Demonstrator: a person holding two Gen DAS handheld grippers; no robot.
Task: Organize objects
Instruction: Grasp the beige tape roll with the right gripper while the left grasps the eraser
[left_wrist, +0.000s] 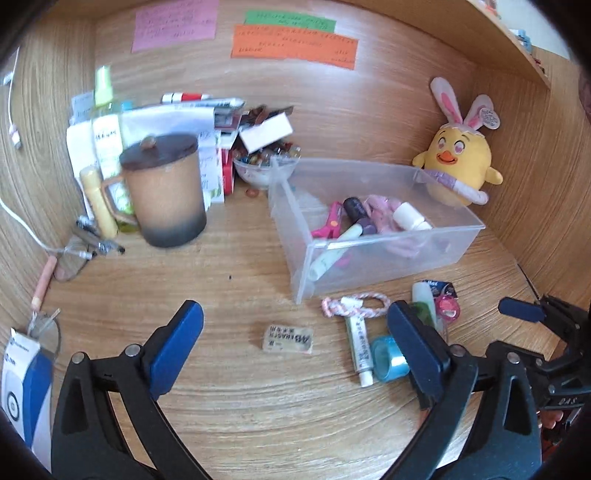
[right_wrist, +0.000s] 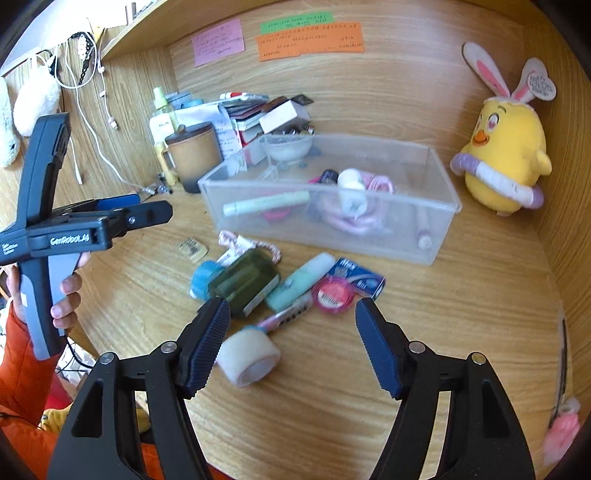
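Note:
A clear plastic bin (left_wrist: 388, 251) (right_wrist: 439, 206) on the wooden desk holds markers, pink scissors, a white bottle and pink cord. In front of it lie a pink-white rope loop (left_wrist: 354, 304), a small tube (left_wrist: 359, 343), a blue tape roll (left_wrist: 388, 358) (right_wrist: 201, 278), a dark green box (right_wrist: 245, 282), a mint tube (right_wrist: 299, 282), a pink round case (right_wrist: 332, 295) and a white tape roll (right_wrist: 247, 356). My left gripper (left_wrist: 295, 332) is open above an eraser (left_wrist: 289, 339). My right gripper (right_wrist: 291, 325) is open over the loose pile, empty.
A brown lidded mug (left_wrist: 166, 192) stands back left among bottles, papers and a bowl of beads (left_wrist: 264, 164). A yellow chick plush (left_wrist: 458, 162) (right_wrist: 506, 158) sits at the back right. Glasses (left_wrist: 70, 258) and cables lie at the left.

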